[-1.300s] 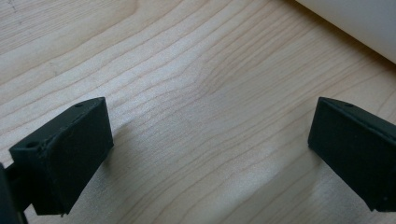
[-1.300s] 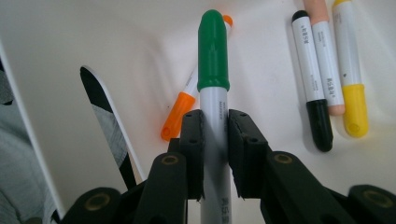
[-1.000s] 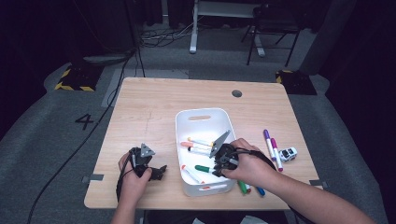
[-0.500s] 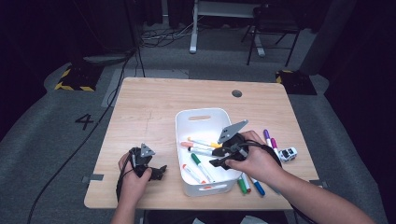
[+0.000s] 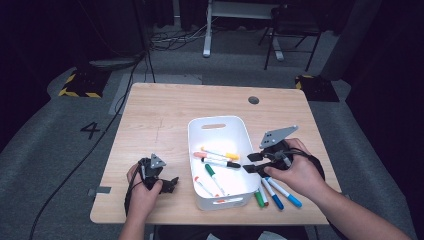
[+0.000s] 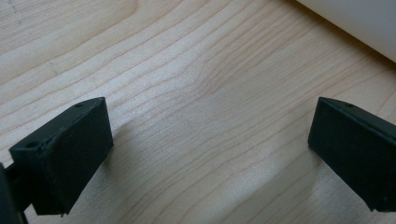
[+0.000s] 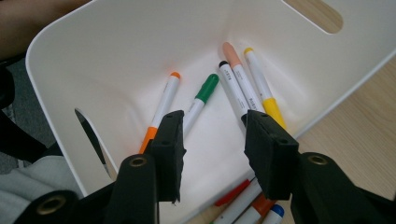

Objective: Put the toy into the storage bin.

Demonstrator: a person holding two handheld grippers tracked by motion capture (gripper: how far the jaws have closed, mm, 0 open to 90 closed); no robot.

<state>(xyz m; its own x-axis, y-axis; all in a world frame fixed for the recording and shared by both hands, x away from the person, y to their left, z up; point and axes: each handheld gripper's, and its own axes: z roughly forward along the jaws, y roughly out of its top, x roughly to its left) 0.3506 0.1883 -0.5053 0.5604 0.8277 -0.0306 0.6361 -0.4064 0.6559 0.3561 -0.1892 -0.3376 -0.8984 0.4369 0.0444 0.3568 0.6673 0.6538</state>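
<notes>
The right hand-held gripper, jaws just opening and empty, hovers at the white bin's right rim, apparently between markers, so next it must reach the loose markers on the bench.

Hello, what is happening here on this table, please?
A person is putting marker pens into a white bin on a wooden table. The right gripper hangs at the bin's right rim, jaws apart with nothing between them after just moving. Five markers lie inside the bin. A few more markers wait on the table beside the bin, under the right hand. The left gripper rests open on the table, left of the bin, holding nothing.
</notes>
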